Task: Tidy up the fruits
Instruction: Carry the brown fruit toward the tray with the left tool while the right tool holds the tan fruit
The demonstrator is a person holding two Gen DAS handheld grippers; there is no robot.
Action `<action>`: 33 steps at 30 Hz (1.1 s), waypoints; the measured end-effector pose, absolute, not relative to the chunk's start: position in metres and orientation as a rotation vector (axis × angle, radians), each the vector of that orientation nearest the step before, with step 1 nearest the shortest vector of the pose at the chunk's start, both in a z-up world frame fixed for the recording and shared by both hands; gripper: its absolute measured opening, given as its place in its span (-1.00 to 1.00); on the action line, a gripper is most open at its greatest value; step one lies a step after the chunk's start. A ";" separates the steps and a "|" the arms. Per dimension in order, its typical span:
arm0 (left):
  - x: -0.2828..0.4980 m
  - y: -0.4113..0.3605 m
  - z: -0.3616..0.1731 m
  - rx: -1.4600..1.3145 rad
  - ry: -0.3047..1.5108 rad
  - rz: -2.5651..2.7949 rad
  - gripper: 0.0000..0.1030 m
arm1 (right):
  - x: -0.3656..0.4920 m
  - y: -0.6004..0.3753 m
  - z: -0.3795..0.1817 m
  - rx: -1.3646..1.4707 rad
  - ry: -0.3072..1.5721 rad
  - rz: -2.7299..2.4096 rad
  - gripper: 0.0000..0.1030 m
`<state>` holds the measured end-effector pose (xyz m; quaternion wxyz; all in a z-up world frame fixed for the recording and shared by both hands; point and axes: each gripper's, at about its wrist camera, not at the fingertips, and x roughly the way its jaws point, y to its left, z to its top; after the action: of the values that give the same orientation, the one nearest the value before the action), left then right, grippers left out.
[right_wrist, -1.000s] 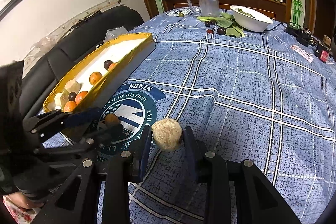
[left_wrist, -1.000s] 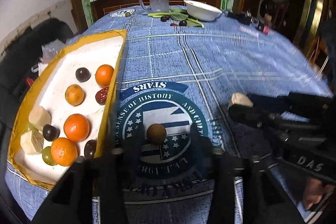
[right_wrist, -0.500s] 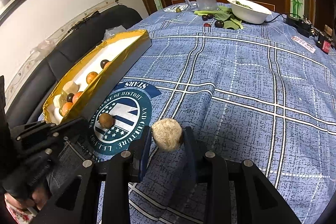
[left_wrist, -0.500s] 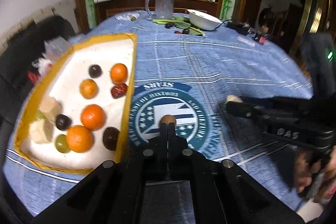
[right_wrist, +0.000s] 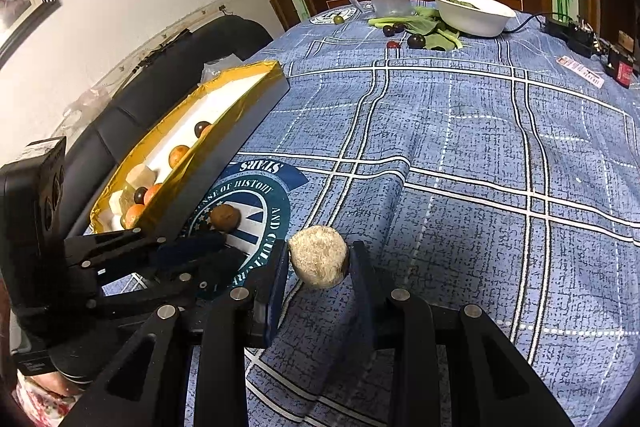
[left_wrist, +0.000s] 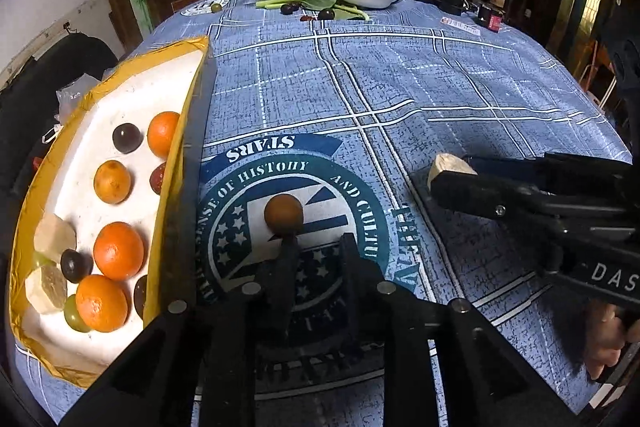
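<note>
Fingers of left gripper [left_wrist: 314, 259] apart, just short of brown fruit [left_wrist: 283, 214] at frame centre on table [left_wrist: 440, 99]; advance so both straddle it, close gently. Right gripper [right_wrist: 319, 269] clamped on pale fuzzy fruit [right_wrist: 318, 257]; tray [left_wrist: 182, 163] at left

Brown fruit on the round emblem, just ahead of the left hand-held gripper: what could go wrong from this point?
1. The brown fruit is round and lies loose on the cloth at the tip of one finger of the open left hand-held gripper; a nudge could roll it away.
2. The gold tray wall stands close beside it, so a sideways approach might bump the tray.
3. The right hand-held gripper grips a pale chunk nearby; the two could collide.
</note>
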<state>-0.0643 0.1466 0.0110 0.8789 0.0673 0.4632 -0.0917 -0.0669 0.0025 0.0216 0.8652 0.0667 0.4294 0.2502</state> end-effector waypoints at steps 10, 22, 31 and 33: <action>-0.074 0.146 0.029 0.183 0.868 -0.121 -0.03 | -0.060 -0.007 0.017 0.215 0.925 0.559 -0.33; -0.074 0.132 0.015 0.271 0.889 -0.164 -0.15 | -0.059 -0.006 0.016 0.217 0.929 0.576 -0.33; -0.079 0.133 0.010 0.368 0.886 -0.099 -0.56 | -0.059 -0.008 0.016 0.225 0.933 0.572 -0.32; -0.078 0.131 0.010 0.381 0.886 -0.089 -0.58 | -0.058 -0.008 0.015 0.226 0.935 0.575 -0.32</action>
<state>-0.0783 0.1313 0.0102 0.8850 0.1832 0.4259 -0.0430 -0.0583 -0.0084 0.0153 0.8471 0.1071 0.4434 0.2727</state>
